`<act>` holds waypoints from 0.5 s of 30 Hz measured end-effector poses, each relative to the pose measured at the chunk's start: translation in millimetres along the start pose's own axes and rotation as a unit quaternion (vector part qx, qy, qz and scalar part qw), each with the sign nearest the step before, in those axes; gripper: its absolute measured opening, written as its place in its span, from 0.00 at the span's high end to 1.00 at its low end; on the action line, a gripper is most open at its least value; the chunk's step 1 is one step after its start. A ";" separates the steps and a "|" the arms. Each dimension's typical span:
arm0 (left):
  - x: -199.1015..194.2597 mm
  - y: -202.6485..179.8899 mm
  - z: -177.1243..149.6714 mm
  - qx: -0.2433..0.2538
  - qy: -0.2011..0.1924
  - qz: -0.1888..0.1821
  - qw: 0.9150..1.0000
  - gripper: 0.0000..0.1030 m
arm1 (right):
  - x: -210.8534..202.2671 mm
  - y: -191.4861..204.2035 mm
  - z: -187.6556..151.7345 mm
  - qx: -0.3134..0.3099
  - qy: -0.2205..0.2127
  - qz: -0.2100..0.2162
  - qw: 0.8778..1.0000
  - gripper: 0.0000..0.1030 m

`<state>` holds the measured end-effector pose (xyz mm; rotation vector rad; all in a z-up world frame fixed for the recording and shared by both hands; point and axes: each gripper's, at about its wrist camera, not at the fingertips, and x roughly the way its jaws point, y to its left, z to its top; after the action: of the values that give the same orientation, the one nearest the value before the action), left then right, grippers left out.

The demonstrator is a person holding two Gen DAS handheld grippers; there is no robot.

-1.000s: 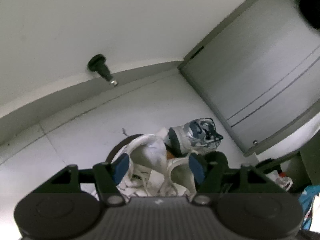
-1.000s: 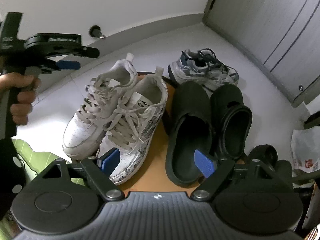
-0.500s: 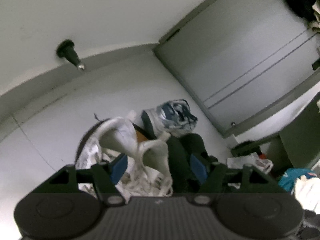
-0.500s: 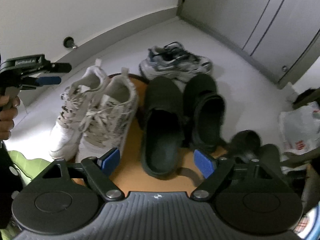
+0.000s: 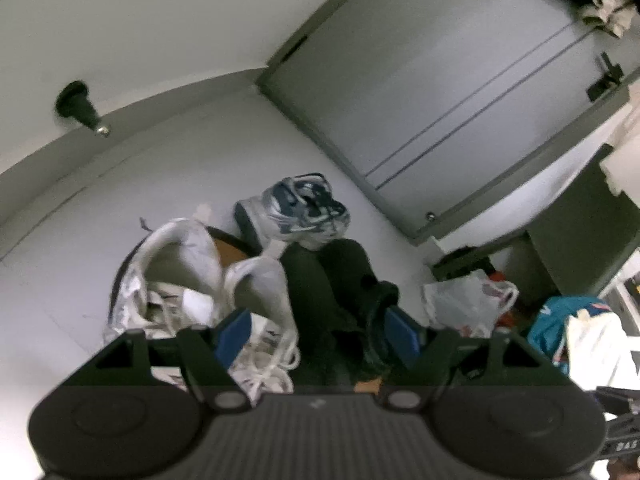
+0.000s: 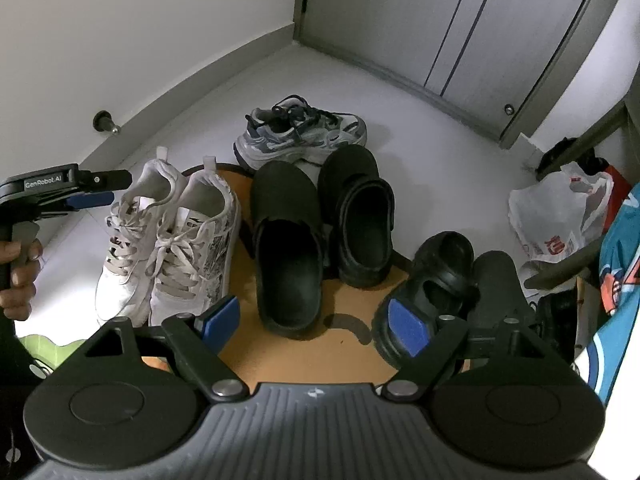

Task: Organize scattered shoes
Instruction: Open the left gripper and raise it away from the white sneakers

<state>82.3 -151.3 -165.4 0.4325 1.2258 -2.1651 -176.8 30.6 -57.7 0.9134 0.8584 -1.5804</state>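
On a round orange mat [image 6: 304, 352] stand a pair of white laced sneakers [image 6: 168, 240] and a pair of black clogs [image 6: 288, 240], heels toward me. A grey-blue sneaker [image 6: 300, 132] lies on the floor behind them. Two more black clogs [image 6: 440, 276] sit at the mat's right edge. My right gripper [image 6: 314, 322] hangs open above the mat, holding nothing. My left gripper [image 6: 108, 189] hovers left of the white sneakers. In its own view, the left gripper [image 5: 318, 332] has its jaws opening and nothing gripped, facing the sneakers [image 5: 180, 272] and clogs [image 5: 320, 280].
A black door stopper [image 6: 105, 122] sticks out of the skirting at the back left. Grey sliding doors [image 6: 460, 32] close the far side. A white plastic bag [image 6: 560, 216] and teal fabric [image 6: 620, 260] crowd the right. A hand [image 6: 20, 272] holds the left gripper's handle.
The right gripper has risen and swung right, bringing the second pair of black clogs into view. The left gripper has turned right, from the white sneakers toward the black clogs.
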 end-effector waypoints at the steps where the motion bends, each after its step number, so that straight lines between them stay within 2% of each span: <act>1: -1.9 -1.5 0.0 0.004 -0.001 -0.002 1.000 0.26 | 1.0 0.1 -2.6 0.005 0.005 0.002 1.000 0.17; 6: -7.1 -5.1 0.6 0.008 -0.004 -0.009 1.000 0.24 | 5.7 1.1 -9.7 -0.009 0.019 0.007 1.000 0.17; 11: -6.5 -7.5 -1.3 0.009 -0.006 -0.004 1.000 0.22 | 3.0 -7.7 -13.7 -0.028 0.011 0.010 1.000 0.17; 15: -1.3 -21.4 -7.7 0.042 0.001 0.001 0.999 0.22 | 2.8 -20.4 -15.0 -0.017 0.007 0.011 1.000 0.17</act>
<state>69.4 -136.0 -154.6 0.4710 1.1381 -2.2199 -195.3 46.2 -65.6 0.9087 0.8800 -1.5386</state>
